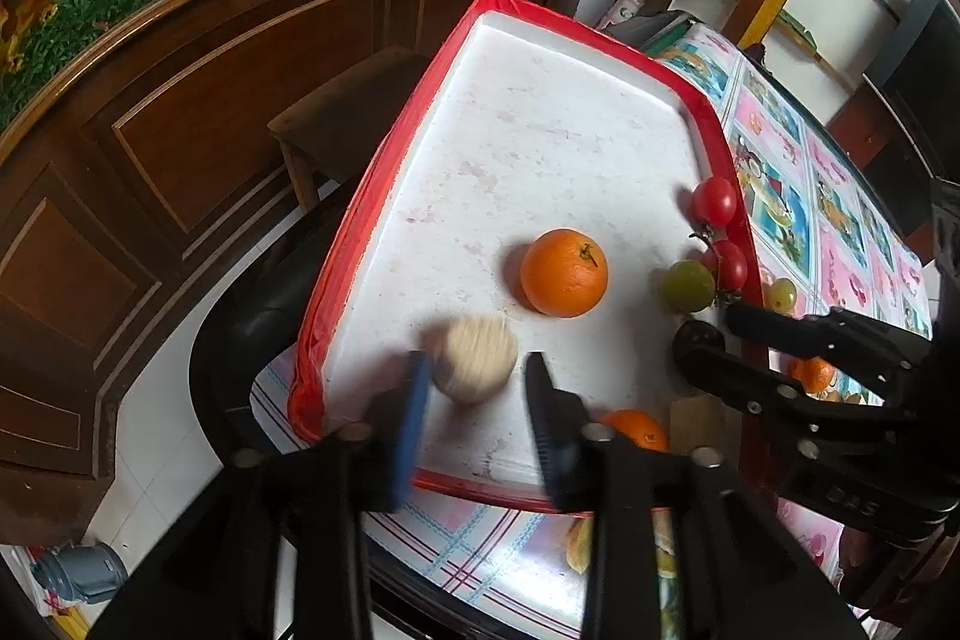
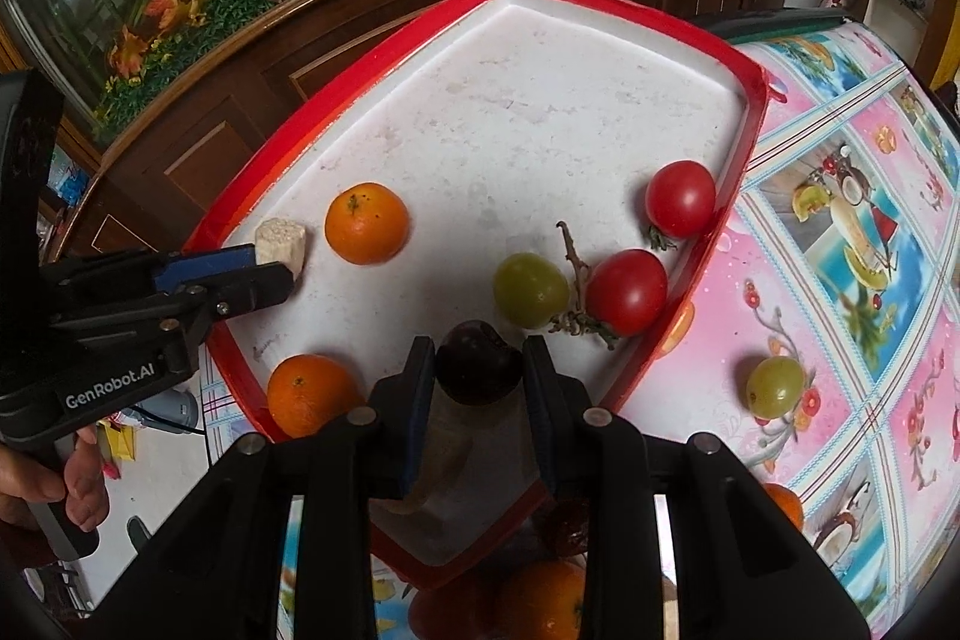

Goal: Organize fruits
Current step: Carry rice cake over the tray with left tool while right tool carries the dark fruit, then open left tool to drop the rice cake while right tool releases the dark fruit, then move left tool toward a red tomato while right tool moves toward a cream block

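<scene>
A white tray with a red rim (image 1: 714, 124) (image 2: 744, 70) lies on the table. In it are an orange (image 1: 564, 273) (image 2: 367, 223), a second orange (image 2: 309, 391) at the near rim, two red tomatoes (image 2: 681, 199) (image 2: 627, 291) and a green grape (image 2: 531, 290). My left gripper (image 1: 477, 361) (image 2: 270, 268) stands open over the tray's left side, with a blurred beige chunk (image 1: 474, 364) (image 2: 281, 244) loose between its fingers. My right gripper (image 2: 477, 346) (image 1: 705, 337) is shut on a dark purple fruit (image 2: 477, 364) low over the tray's near right part.
Another green grape (image 2: 775, 386) (image 1: 782, 293) lies on the patterned tablecloth (image 2: 870, 280) right of the tray. More oranges (image 2: 543, 601) sit under my right gripper near the table's front. A wooden stool (image 1: 348, 100) and a panelled cabinet (image 1: 180, 130) stand beyond the table's left edge.
</scene>
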A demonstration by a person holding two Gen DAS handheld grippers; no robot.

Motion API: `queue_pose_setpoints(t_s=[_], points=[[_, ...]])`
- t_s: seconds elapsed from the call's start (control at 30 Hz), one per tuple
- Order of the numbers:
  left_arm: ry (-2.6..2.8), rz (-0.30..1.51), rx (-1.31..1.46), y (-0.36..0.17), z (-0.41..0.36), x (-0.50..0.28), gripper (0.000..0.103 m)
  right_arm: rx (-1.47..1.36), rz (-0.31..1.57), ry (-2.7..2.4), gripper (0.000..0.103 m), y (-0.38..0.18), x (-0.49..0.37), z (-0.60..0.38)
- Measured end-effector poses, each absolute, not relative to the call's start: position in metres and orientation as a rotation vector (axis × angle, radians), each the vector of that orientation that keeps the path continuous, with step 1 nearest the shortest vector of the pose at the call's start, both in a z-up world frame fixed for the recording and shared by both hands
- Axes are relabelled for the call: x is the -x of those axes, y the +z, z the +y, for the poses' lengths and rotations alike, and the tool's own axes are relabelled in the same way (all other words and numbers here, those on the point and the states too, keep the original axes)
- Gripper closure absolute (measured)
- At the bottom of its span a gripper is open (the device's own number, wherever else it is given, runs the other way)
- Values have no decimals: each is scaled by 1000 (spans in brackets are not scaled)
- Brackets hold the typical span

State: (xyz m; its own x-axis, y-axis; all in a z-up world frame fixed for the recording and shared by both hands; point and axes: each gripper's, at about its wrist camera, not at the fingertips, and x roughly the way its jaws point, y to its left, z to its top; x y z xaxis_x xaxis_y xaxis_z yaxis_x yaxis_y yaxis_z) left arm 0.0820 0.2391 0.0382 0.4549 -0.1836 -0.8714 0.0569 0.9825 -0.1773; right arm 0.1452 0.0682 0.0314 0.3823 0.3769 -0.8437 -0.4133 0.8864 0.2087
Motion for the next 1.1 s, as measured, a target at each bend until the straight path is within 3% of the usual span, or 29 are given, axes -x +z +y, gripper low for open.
queue_pose_setpoints(t_s=[0.1, 0.3, 0.47, 0.63, 1.1], points=[[-144, 1076, 130, 42, 237, -79, 50, 30, 1040, 501, 51, 38, -141, 64], [-140, 1062, 129, 50, 231, -70, 39, 3, 998, 495, 51, 54, -131, 47], [-151, 1053, 139, 56, 221, -64, 37, -23, 992, 466, 46, 58, -118, 25], [-182, 1028, 133, 65, 204, -52, 33, -45, 984, 428, 33, 61, -100, 2], [-311, 1032, 66, 72, 149, -4, 33, -82, 982, 336, 32, 60, -49, -61]])
